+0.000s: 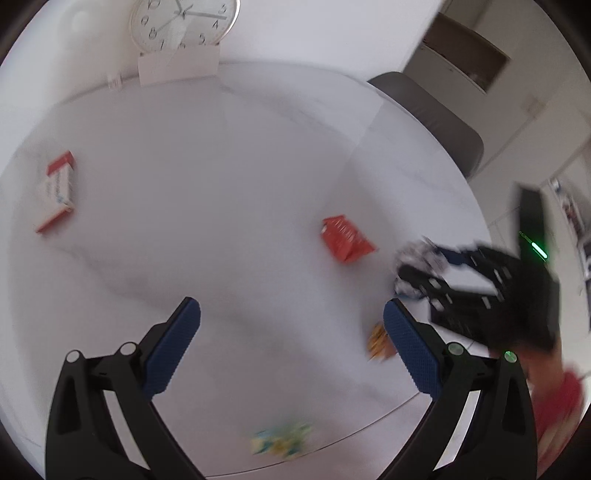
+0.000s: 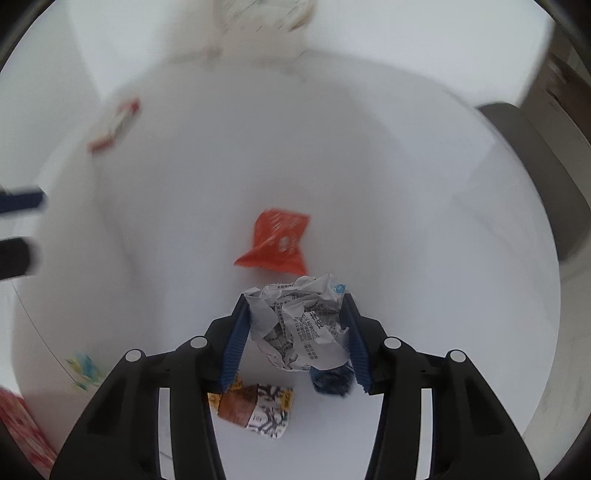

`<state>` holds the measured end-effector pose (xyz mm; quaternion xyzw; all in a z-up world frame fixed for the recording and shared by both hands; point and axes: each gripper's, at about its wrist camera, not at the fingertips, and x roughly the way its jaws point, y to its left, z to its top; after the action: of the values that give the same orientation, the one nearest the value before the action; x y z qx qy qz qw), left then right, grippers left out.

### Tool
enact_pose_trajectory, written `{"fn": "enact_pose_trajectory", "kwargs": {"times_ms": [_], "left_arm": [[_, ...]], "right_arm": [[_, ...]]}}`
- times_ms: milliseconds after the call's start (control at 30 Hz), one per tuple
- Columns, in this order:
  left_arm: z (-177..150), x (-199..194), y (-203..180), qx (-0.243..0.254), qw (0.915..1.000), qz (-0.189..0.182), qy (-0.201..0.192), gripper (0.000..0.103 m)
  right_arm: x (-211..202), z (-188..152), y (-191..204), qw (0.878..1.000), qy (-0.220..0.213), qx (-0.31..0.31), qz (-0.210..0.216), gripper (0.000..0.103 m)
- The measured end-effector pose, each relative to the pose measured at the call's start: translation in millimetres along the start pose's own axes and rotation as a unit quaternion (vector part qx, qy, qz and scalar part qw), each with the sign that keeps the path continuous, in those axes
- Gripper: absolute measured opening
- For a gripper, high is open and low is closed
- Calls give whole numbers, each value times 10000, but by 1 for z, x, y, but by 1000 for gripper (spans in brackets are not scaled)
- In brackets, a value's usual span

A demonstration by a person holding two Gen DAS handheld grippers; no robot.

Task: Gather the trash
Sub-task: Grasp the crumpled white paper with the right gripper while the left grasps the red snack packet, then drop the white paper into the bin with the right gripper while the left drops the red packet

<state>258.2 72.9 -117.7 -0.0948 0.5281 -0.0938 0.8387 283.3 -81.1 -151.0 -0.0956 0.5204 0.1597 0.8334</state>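
Observation:
My right gripper [image 2: 297, 304] is shut on a crumpled white printed wrapper [image 2: 299, 325], its blue pads pressing both sides. In the left wrist view that right gripper [image 1: 424, 264] is at the right with the crumpled wrapper [image 1: 419, 253] in it. Just beyond lies a red wrapper [image 2: 279, 243] [image 1: 345, 240]. Under the right gripper's fingers lies a brown and orange wrapper [image 2: 253, 406] [image 1: 378, 341]. My left gripper [image 1: 291, 314] is open above the white table [image 1: 221, 147], nothing between its pads. A blurred yellow-blue wrapper [image 1: 282, 439] [image 2: 83, 365] sits near the table's near edge.
A red-and-white box [image 1: 57, 192] [image 2: 114, 123] lies at the far left of the table. A wall clock [image 1: 184, 22] leans at the back. A grey chair [image 1: 436, 110] stands at the right edge. A red sleeve [image 1: 557, 406] shows behind the right gripper.

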Motion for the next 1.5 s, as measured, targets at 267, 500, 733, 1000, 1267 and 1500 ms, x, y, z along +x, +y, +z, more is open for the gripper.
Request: {"fn": "enact_pose_trajectory", "kwargs": {"times_ms": [267,500,733,1000,1267,1500], "left_arm": [[37,78,-55,-584,9969,249,458,92],[53,137,-83,-887,9907,699,757,79],[54,162,-93,-1101,9846,1046,861,65],[52,180,-93,-1084,9818,1166,1031,46],[50,168,-87,-772,9876,980,957,44],[26,97,-91,-139,9948,816,602,43]], "right_arm": [[-67,-49,-48,9931,-683,939,-144,49],[-87,-97,-79,9866,-809,1413,-131,50],[-81,-125,-97,9801,-839,1800,15,50],[-81,-125,-95,9797,-826,1824,42,50],[-88,-129,-95,9765,-866,1974,-12,50],[-120,-154,-81,9729,-956,2097,-186,50]]}}
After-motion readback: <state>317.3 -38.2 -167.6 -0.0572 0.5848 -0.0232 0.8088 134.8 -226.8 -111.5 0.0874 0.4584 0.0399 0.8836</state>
